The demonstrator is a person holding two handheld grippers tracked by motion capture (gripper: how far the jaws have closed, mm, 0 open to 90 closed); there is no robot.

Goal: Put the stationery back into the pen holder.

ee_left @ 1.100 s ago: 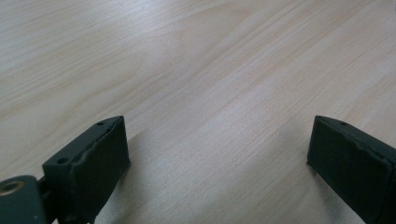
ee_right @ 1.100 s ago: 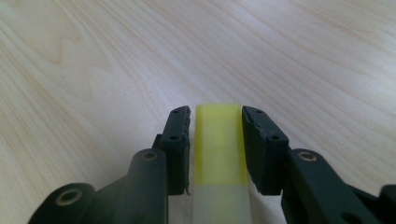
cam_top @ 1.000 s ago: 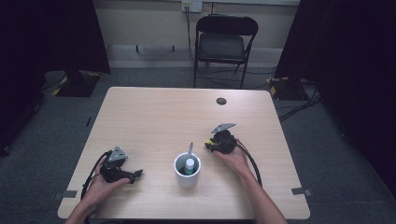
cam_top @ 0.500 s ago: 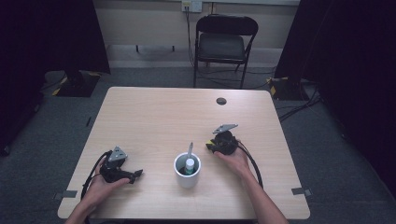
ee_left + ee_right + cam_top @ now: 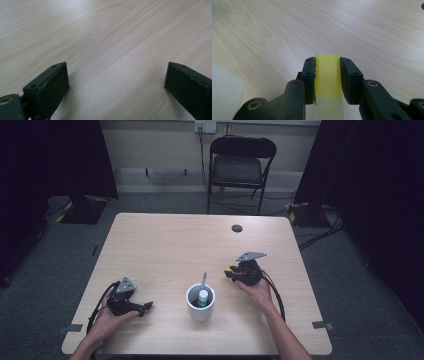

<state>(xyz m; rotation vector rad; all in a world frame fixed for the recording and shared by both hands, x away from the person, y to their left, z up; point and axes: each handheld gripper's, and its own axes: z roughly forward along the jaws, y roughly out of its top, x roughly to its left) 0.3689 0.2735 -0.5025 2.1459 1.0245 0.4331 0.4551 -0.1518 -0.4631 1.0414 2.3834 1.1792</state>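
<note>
While clamping yellow piece (image 5: 327,75), right tool (image 5: 327,62), bare table (image 5: 362,30) ahead

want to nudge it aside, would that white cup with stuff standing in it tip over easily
Probably not easily: the white cup looks squat and stands flat on the table. A low push should slide it on the smooth wood; a push near the rim might tilt it and rattle the upright items inside.

Pale matt wood-grain table (image 5: 175,245), glossy white cup (image 5: 201,306), and smooth translucent yellow plastic piece (image 5: 328,75).
</note>
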